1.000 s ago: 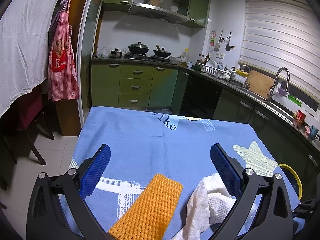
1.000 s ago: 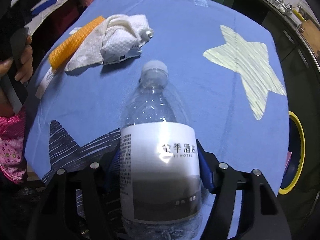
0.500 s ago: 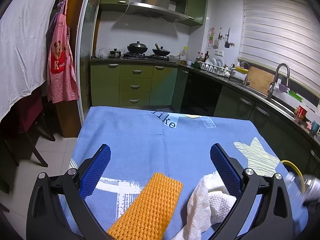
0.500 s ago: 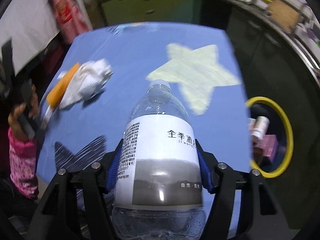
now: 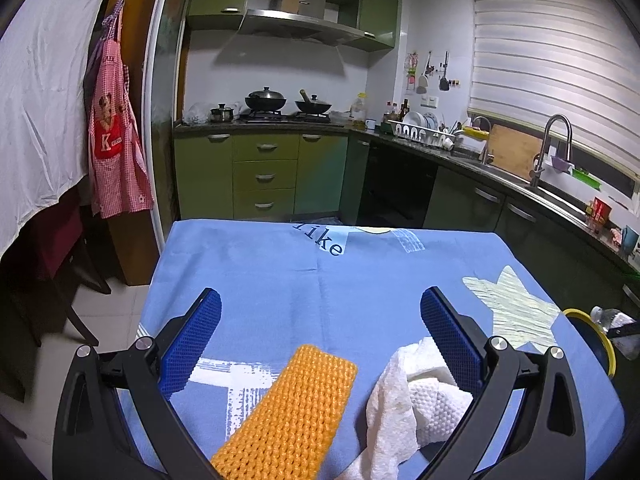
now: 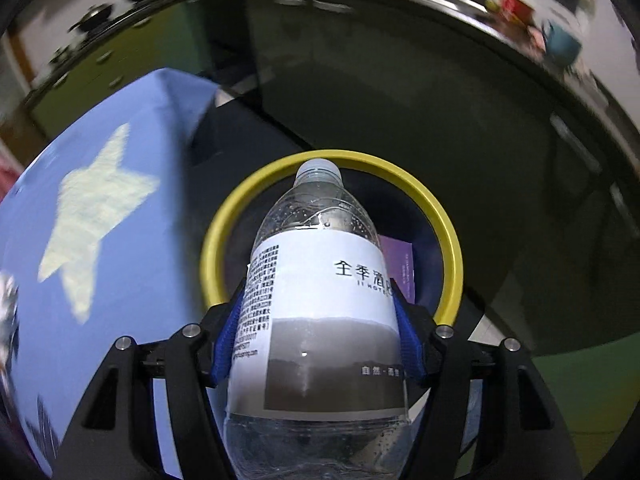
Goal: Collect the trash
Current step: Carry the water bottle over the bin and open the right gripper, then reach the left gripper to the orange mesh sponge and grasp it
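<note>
Above the yellow-rimmed bin beside the worktop, the right claw grips a labelled plastic bottle, cap pointing into the opening: the disposal step is in hand. The next move likely calls for parting the jaws so the bottle drops inside. The left claw hovers open over the crumpled paper towel and orange knitted pad.
</note>
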